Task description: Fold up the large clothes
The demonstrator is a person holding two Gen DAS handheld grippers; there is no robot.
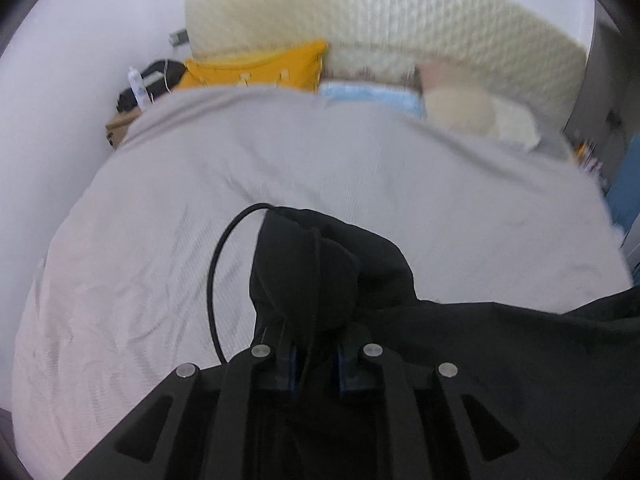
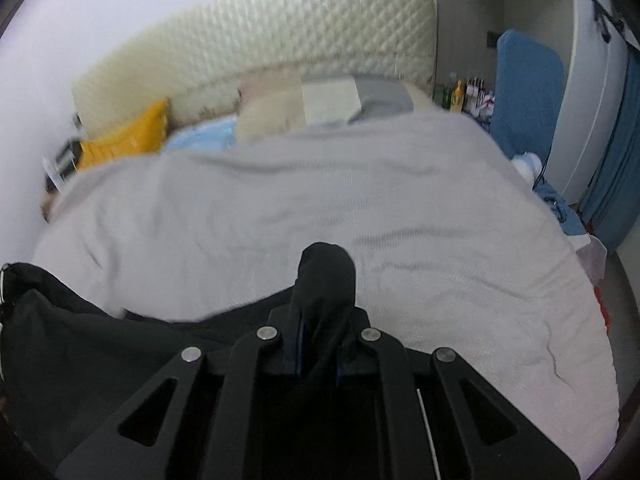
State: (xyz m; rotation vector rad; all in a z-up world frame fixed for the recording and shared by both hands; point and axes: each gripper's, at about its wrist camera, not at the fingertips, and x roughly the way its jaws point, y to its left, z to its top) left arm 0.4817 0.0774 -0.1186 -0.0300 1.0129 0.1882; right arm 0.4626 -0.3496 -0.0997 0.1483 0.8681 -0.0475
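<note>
left claw [image 1: 314,354] tilted down, pinching black garment [image 1: 500,360]; right claw [image 2: 320,354] likewise

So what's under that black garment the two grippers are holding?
A grey bedspread lies under the black garment, pinched by the left gripper and right gripper. Whatever lies under its spread part is covered.

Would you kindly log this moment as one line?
left tool: shut on black garment | right tool: shut on black garment | surface: grey bedspread
</note>
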